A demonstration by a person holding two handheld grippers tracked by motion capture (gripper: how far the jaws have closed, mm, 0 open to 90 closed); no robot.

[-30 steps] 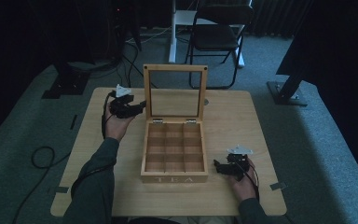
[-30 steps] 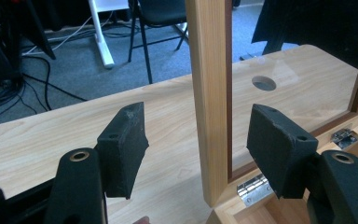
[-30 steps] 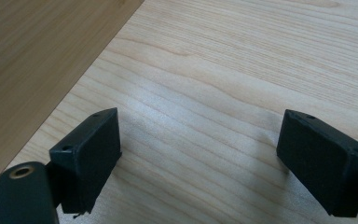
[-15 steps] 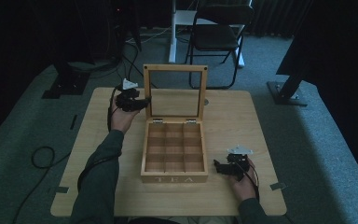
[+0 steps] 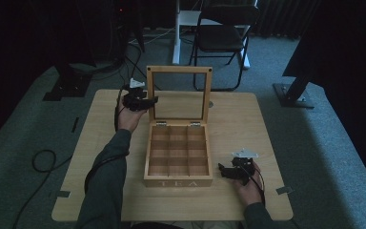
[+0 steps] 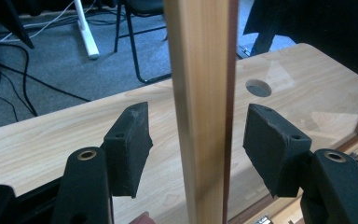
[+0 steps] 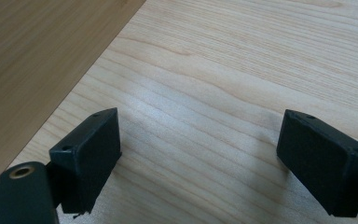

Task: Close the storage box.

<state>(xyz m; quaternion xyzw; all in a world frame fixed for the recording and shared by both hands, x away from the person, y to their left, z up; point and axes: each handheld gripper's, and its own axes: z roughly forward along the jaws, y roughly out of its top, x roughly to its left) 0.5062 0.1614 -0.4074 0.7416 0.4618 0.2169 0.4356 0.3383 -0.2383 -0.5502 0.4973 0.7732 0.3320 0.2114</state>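
A wooden tea box (image 5: 177,157) with several empty compartments sits mid-table, its glass-paned lid (image 5: 178,70) standing upright. My left gripper (image 5: 150,101) is at the lid's left edge. In the left gripper view its jaws (image 6: 198,140) are open and straddle the lid's wooden frame (image 6: 200,70), with a gap on each side. My right gripper (image 5: 223,170) rests low on the table just right of the box's front corner. It is open (image 7: 200,158) with only bare tabletop between its fingers, and the box wall (image 7: 37,56) lies to its left.
The light wooden table (image 5: 100,119) has a round cable hole (image 5: 210,103) behind the lid. A black folding chair (image 5: 221,36) and stand bases are on the carpet beyond the far edge. A cable loops on the floor at left.
My left gripper has moved a little farther away and to the right, bringing its open jaws around the lid's left frame. The right gripper and the box have stayed still.
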